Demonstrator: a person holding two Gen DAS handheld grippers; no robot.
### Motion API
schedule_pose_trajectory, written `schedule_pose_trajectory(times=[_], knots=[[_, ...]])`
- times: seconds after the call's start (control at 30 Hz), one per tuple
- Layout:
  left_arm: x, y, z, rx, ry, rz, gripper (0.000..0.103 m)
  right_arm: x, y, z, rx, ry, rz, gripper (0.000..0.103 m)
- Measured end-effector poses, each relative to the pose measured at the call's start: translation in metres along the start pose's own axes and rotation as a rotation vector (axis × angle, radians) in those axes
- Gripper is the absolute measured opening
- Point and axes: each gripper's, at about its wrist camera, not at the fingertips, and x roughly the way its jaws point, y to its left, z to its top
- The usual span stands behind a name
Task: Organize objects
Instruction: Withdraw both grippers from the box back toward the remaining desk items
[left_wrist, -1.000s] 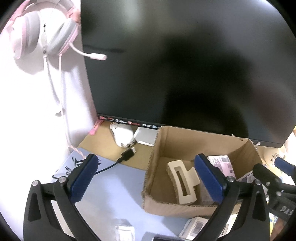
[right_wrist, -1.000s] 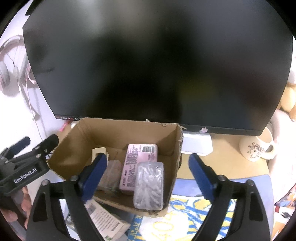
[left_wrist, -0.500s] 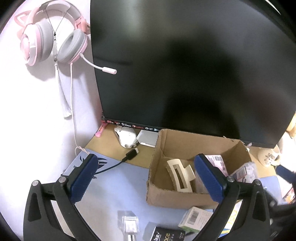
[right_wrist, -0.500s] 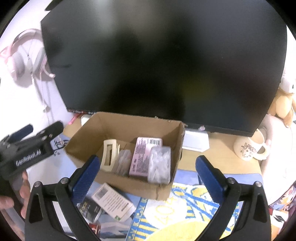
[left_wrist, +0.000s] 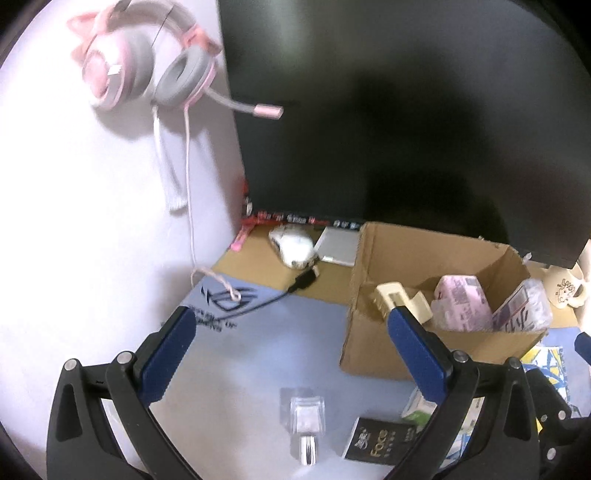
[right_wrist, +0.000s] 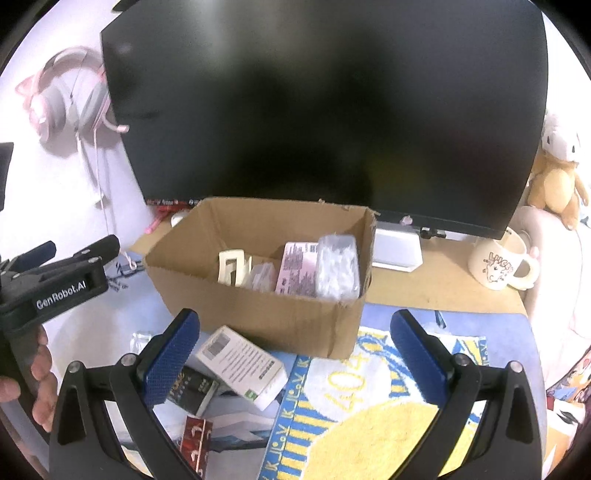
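While both sets of tongs hang above the table with nothing between their blue pads, the cardboard box (right_wrist: 258, 291) sits at the far middle of the table, under the dark monitor (right_wrist: 325, 110), already holding a cream hair clip (right_wrist: 231, 266), a pink packet (right_wrist: 297, 267) and a clear bag (right_wrist: 338, 267).

Loose things lie on the near side of the box. A white carton (right_wrist: 242, 363) rests just in front of the box's near wall, its long axis running from far left to near right. A black box (right_wrist: 190, 389) lies partly under it, to its near left. A small clear bottle (left_wrist: 304, 417) lies flat on the blue mat (left_wrist: 258, 354), its long axis pointing near to far.

The left tongs (left_wrist: 291, 354) stand wide apart, and the bottle lies between their pads, a little nearer than their tips. The right tongs (right_wrist: 295, 350) are also spread; the white carton lies just inside the left pad. Judging by this, the left tongs are better placed for the bottle, needing only to drop and draw back slightly, and the right for the carton.
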Motion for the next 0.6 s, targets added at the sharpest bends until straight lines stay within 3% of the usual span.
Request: schedule_pose_trajectory(times=[0.17,0.37,0.6], knots=[[0.012,0.013,-0.019,-0.040,0.076,-0.007,0.103,0.008,0.016,-0.018,-0.027,0.020,0.051,0.103],[0.016,0.018,-0.038,-0.021,0.101,-0.007,0.103,0.015,0.034,-0.038,-0.060,0.063,0.044,0.103],[0.044,0.035,-0.065,-0.116,0.198,-0.027,0.103,0.027,0.044,-0.060,-0.099,0.128,0.039,0.103]])
